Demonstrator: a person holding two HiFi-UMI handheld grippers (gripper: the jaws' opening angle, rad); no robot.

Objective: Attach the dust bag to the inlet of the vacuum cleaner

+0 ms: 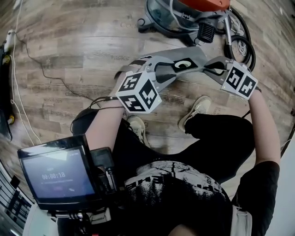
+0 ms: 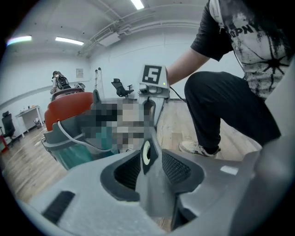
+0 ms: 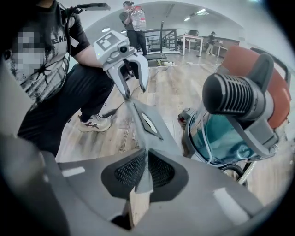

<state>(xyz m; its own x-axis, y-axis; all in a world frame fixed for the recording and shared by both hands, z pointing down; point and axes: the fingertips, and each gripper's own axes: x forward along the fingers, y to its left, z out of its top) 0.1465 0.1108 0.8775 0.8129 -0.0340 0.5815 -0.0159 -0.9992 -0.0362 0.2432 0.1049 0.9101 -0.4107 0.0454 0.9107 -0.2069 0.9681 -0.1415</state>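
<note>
A flat grey dust bag with a round hole in its collar hangs stretched between my two grippers, above the wooden floor. My left gripper stands open at the bag's left end; the bag runs between its pads without being pressed. My right gripper is shut on the bag's right end. Across the bag, the right gripper view shows the left gripper with its fingers spread. The vacuum cleaner, teal body with an orange lid, stands on the floor just beyond the bag.
A black hose coils at the vacuum's right. A thin cable snakes over the floor at the left. The person's shoes are below the bag. Other people, tables and chairs stand far back in the room.
</note>
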